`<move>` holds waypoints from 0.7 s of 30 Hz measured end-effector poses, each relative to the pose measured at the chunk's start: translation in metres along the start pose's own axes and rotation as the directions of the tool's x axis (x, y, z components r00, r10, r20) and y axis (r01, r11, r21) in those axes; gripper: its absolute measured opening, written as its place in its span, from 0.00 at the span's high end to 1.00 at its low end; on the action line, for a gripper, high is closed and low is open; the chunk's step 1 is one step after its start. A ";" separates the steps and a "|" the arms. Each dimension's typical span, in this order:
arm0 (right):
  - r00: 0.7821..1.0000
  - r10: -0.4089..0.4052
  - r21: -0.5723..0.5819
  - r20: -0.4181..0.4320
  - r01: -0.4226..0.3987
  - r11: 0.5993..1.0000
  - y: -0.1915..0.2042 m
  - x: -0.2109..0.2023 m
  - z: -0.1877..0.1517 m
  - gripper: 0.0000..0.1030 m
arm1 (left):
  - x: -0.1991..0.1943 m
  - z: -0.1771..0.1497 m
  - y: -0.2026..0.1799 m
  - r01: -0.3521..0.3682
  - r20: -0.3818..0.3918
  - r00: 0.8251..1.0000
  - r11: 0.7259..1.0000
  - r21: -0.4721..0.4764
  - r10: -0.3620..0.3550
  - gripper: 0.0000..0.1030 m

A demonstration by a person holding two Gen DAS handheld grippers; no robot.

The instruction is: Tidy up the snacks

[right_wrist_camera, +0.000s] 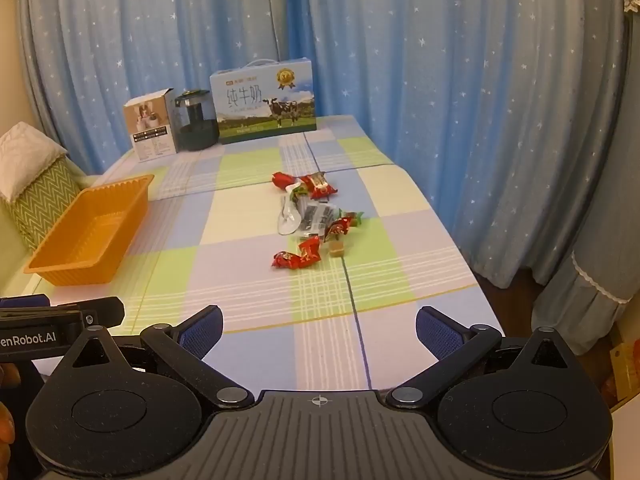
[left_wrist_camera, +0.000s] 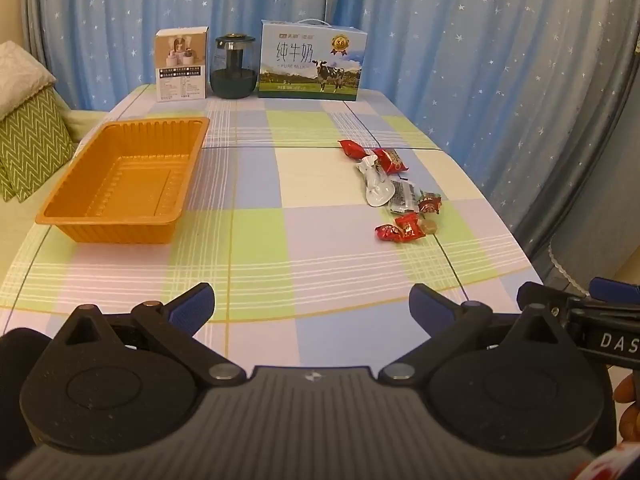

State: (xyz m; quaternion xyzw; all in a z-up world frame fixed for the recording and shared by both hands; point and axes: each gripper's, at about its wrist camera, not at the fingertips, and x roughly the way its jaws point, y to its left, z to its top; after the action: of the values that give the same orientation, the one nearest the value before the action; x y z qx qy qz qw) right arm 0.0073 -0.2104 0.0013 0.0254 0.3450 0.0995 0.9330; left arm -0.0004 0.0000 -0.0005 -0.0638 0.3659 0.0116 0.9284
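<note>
Two grippers, both yours, hang over the near edge of the tabletop. In the left wrist view, your left gripper has its fingers spread wide with nothing between them; the orange tray sits by the left edge, and the scattered snacks lie toward the right edge, well apart from it. A milk carton, glass jar and small box line the far edge. In the right wrist view, your right gripper is likewise spread and empty, with the snacks straight ahead.
</note>
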 end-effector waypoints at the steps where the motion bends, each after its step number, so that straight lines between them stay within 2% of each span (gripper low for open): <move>1: 1.000 0.001 0.000 -0.002 -0.001 1.000 0.000 0.000 0.000 0.01 | 0.000 -0.001 -0.001 0.004 0.004 1.000 1.000 -0.001 -0.004 0.00; 2: 1.000 0.002 0.000 -0.002 -0.002 1.000 -0.001 0.000 0.000 0.01 | 0.001 0.000 0.004 0.009 -0.014 1.000 1.000 -0.020 -0.009 0.00; 9: 1.000 -0.008 -0.013 0.004 0.008 1.000 0.001 0.001 -0.002 0.01 | 0.004 0.003 0.011 0.001 -0.008 1.000 1.000 -0.010 -0.001 0.00; 21: 1.000 -0.013 -0.012 0.005 0.014 1.000 0.001 -0.001 0.001 0.01 | -0.006 0.004 0.002 -0.002 0.012 1.000 1.000 0.005 0.002 0.00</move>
State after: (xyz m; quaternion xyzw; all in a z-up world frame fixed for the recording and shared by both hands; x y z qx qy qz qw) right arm 0.0072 -0.2098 0.0027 0.0177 0.3423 0.0952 0.9346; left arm -0.0018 0.0022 0.0064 -0.0611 0.3603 0.0122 0.9308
